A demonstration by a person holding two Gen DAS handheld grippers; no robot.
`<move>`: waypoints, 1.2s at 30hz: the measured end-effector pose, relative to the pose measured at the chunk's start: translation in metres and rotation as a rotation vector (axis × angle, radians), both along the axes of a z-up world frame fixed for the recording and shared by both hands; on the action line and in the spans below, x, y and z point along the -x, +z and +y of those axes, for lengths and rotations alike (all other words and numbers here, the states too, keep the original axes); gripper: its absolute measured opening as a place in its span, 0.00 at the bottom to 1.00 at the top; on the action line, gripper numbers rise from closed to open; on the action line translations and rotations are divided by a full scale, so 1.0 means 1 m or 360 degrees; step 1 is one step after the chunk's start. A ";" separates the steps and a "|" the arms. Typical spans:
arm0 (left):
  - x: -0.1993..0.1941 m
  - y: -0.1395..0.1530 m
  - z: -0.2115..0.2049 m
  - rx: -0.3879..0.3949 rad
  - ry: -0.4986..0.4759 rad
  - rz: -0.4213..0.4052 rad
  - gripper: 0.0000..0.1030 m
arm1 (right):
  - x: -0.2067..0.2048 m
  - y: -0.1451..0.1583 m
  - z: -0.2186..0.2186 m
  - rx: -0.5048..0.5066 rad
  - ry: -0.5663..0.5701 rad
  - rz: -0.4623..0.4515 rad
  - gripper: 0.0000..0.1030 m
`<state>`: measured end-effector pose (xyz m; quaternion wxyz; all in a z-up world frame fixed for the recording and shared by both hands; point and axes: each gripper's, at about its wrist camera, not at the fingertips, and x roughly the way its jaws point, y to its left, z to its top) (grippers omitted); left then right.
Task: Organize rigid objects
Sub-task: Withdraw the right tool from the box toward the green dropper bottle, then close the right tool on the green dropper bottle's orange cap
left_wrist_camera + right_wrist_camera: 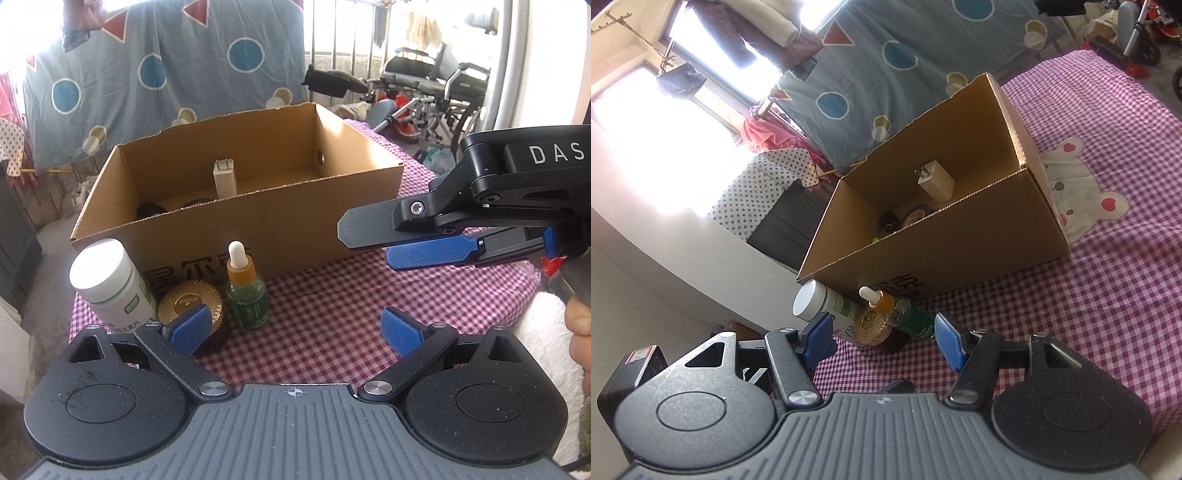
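An open cardboard box (pixel 236 218) is set on a purple-and-white checked cloth (pixel 332 314), at the 12 o'clock position in the left wrist view. Inside the box, a white plug adapter (pixel 224 179) is stood upright with its prongs up, and a dark round object (pixel 149 209) is partly seen at its 8 o'clock; in the right wrist view a round lidded item (pixel 916 215) is also made out beside it, too hidden to be identified. Three items are grouped just outside the box, against its front wall at the 7 o'clock corner: a white tablet bottle (pixel 110 282) with a white cap, a gold ribbed jar lid (pixel 190 304) on a dark jar, and a green dropper bottle (pixel 245 291) with a white bulb, standing upright at the 3 o'clock side of the jar. The left gripper (pixel 291 330) is held spread wide, nothing being pinched; its left blue pad is seen in front of the gold jar, and contact cannot be confirmed. The right gripper (pixel 369 242) is seen at 3 o'clock, above the cloth, its jaws parted and empty. In its own view the right gripper (pixel 884 338) is aimed at the three grouped items, which are framed between its blue pads without being touched.
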<state>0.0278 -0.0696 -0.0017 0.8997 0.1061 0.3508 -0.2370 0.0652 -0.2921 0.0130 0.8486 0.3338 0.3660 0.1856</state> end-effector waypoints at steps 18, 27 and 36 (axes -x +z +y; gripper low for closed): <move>-0.018 -0.021 0.013 -0.0021 0.0045 -0.0237 0.63 | -0.044 -0.005 0.047 0.0421 0.0191 -0.0102 0.58; -0.039 -0.031 0.018 0.0006 0.0049 -0.0190 0.40 | -0.076 -0.012 0.074 0.0525 0.0297 -0.0119 0.36; -0.045 -0.041 -0.002 -0.0085 -0.0031 -0.0143 0.38 | -0.078 -0.020 0.048 0.0358 0.0235 -0.0072 0.22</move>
